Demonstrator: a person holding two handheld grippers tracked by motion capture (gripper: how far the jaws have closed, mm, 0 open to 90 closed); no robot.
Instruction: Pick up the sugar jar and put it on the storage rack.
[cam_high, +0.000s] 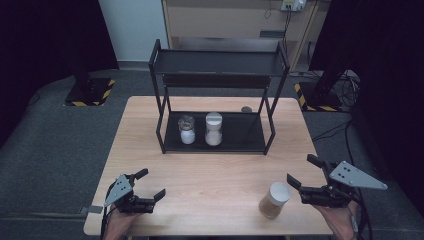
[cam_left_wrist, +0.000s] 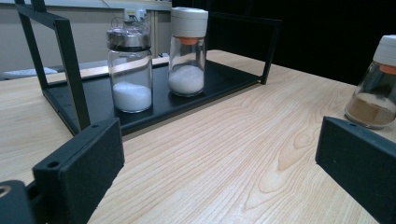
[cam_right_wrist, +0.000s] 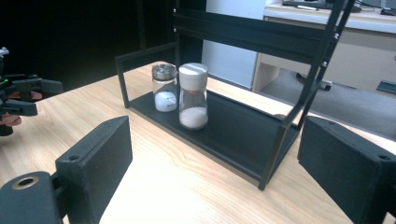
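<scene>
Both tongs, left (cam_high: 153, 185) and right (cam_high: 302, 173), agape, low over the table (cam_high: 220, 165).

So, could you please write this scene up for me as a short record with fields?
surface: wooden table
rack: black two-tier rack, top tier bare
lower tier: metal-capped jar and white-capped jar, both with white powder, upright, side by side
loose item: brown-powder jar, upright on the table near the right gripper
left gripper: open, holding nothing
right gripper: open, holding nothing, beside the brown-powder jar
</scene>
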